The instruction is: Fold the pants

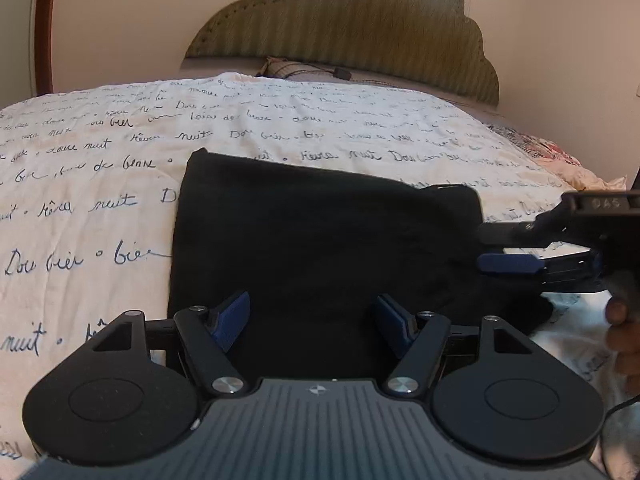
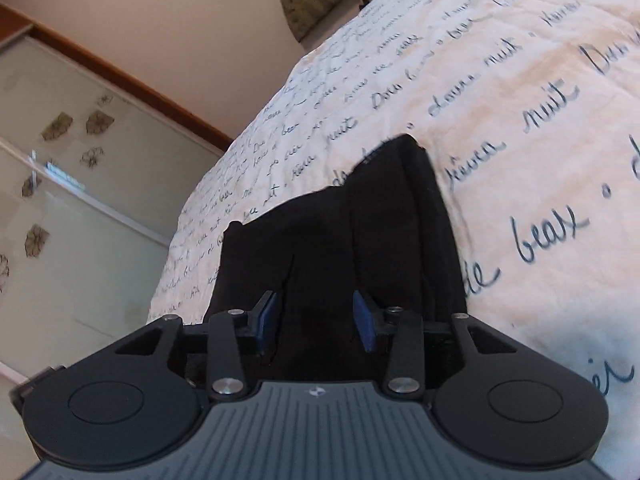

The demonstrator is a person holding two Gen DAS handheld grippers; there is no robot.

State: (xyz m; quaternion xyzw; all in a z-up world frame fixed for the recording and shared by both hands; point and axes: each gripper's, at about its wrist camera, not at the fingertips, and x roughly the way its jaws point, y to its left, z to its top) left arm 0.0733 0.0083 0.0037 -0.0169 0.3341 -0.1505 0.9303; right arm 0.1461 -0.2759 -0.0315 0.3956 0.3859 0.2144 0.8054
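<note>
Black pants lie folded into a compact rectangle on a white bedspread printed with blue handwriting. My left gripper is open just over the near edge of the pants, its blue pads wide apart and pressing nothing. From the right, my right gripper reaches the right edge of the fold, with a bright gap showing between its fingers. In the right wrist view, the pants stretch away as layered folds. There the right gripper is open, dark fabric lying behind and between its pads.
A green padded headboard and a patterned pillow stand at the far end of the bed. A hand holds the right gripper at the bed's right edge. Glass wardrobe doors with flower motifs line the far side.
</note>
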